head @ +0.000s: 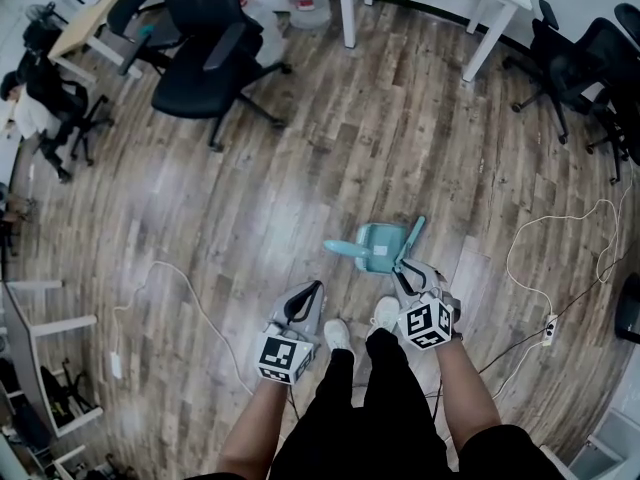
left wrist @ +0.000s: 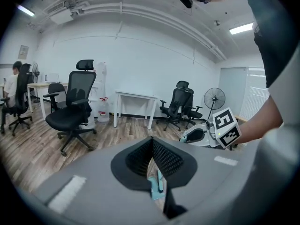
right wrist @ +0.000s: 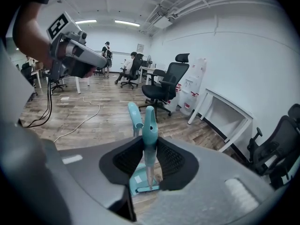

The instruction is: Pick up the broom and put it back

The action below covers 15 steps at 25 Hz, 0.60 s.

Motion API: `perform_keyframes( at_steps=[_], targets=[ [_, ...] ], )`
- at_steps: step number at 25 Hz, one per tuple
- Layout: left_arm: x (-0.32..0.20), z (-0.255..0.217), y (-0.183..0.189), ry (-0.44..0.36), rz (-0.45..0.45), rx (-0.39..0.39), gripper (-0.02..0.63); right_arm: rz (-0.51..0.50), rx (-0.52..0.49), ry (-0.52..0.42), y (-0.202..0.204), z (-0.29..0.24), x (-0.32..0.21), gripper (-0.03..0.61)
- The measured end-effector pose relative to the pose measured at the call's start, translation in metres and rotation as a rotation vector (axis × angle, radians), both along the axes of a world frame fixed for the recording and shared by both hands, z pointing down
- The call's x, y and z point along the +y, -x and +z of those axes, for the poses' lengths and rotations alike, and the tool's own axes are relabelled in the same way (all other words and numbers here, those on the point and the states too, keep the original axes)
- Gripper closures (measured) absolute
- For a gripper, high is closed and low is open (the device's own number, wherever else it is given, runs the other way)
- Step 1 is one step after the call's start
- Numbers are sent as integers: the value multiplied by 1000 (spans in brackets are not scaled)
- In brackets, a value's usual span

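Right gripper view: my right gripper (right wrist: pixel 150 144) is clamped on the handle of the teal broom (right wrist: pixel 149 121).
Its brush head is low, just beside the teal dustpan (head: pixel 378 250), which stands on the wood floor (head: pixel 250 188) at 12 o'clock from my shoes (head: pixel 338 334). My left gripper (head: pixel 312 293), at 8 o'clock from the right one, has its jaws together and holds nothing.

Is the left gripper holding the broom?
No, the left gripper holds nothing; the teal broom is clamped by its handle in the right gripper.
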State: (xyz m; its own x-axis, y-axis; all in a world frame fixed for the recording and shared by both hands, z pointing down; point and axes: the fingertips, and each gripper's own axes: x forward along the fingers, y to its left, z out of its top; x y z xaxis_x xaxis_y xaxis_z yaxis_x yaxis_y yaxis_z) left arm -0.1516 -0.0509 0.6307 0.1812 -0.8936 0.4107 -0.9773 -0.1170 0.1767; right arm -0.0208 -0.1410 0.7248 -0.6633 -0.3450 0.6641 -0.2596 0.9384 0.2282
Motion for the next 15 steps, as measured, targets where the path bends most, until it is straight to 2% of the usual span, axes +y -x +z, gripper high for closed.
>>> perform_keyframes(
  at_steps=[4,10,15],
  targets=[
    [1,0,-7,17,24,-2,598,44,-10,-8,-13,0,-1,485],
    [2,-3,-12,-12,46,-18,598,92,-19,-19,-31,-3,-2,485],
    [5,-10,-18,-12,62,-25,598,171,-48,-15,-48,-8,-12,485]
  ],
)
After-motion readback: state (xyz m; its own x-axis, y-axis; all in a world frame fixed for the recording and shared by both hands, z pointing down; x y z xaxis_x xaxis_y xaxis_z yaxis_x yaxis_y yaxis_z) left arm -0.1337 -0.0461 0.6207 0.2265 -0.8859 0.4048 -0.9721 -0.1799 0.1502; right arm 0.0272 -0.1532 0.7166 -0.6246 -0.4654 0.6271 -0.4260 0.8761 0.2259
